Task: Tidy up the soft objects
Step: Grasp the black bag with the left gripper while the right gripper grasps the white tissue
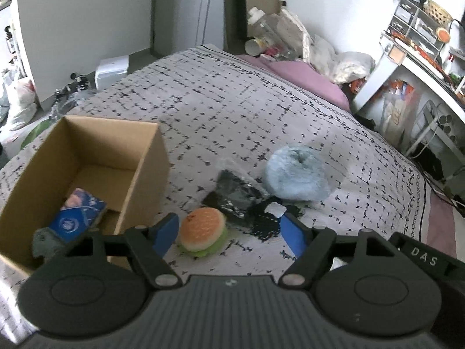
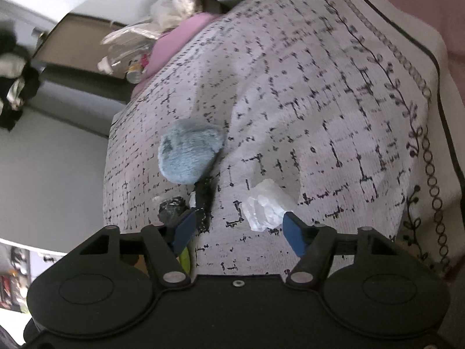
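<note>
A plush hamburger (image 1: 202, 229) lies on the patterned bedspread (image 1: 221, 107), between the fingers of my open left gripper (image 1: 229, 232), close to the left finger. An open cardboard box (image 1: 87, 171) stands to its left and holds a blue packet (image 1: 77, 221) and a grey-green knit item (image 1: 48, 241). Beyond the burger lie a black bagged item (image 1: 237, 193), a black cloth with a white tag (image 1: 268, 218) and a fluffy blue plush (image 1: 296, 173). My right gripper (image 2: 237, 231) is open over the bedspread (image 2: 319, 87), with a crumpled clear plastic piece (image 2: 266, 205) near its right finger. The blue plush also shows in the right wrist view (image 2: 189, 154).
Pink pillows (image 1: 308, 78) and a pile of bottles and bags (image 1: 279, 37) lie at the head of the bed. A white desk with shelves (image 1: 418, 46) stands at the right. Bags and a white box (image 1: 112, 68) sit on the floor at the left.
</note>
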A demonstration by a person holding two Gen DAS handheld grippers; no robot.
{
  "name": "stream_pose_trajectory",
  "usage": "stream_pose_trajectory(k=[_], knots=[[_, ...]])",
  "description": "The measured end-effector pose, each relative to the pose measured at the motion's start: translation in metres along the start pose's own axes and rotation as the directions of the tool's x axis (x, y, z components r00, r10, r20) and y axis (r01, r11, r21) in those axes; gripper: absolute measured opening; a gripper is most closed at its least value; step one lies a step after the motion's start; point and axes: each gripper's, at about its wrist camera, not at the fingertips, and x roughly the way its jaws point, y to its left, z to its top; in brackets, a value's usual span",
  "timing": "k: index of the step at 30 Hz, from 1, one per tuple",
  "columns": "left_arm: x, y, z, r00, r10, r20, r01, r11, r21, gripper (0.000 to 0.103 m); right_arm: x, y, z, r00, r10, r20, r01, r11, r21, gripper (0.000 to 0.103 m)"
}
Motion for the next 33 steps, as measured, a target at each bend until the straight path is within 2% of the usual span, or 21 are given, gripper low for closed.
stream_pose_trajectory(k=[7, 12, 19, 33], knots=[[0.025, -0.009, 0.003, 0.999, -0.039, -0.030, 0.039, 0.999, 0.000, 0.069, 0.013, -0.021, 0.006, 1.000, 0.007, -0.021, -0.004, 0.990, 0.139, 0.050], [0.039, -0.012, 0.005, 0.996, -0.076, -0.046, 0.075, 0.997, -0.010, 0.065, 0.027, -0.027, 0.008, 0.999, -0.007, -0.043, 0.014, 0.984, 0.178, 0.048], [0.063, -0.022, 0.006, 0.990, -0.118, -0.075, 0.119, 0.993, 0.020, 0.059, 0.041, -0.026, 0.009, 0.998, -0.027, -0.055, 0.036, 0.983, 0.179, 0.045], [0.097, -0.046, 0.007, 0.979, -0.163, -0.124, 0.175, 0.981, 0.085, 0.059, 0.047, -0.021, 0.018, 0.999, -0.051, 0.007, 0.049, 0.987, 0.156, 0.040]])
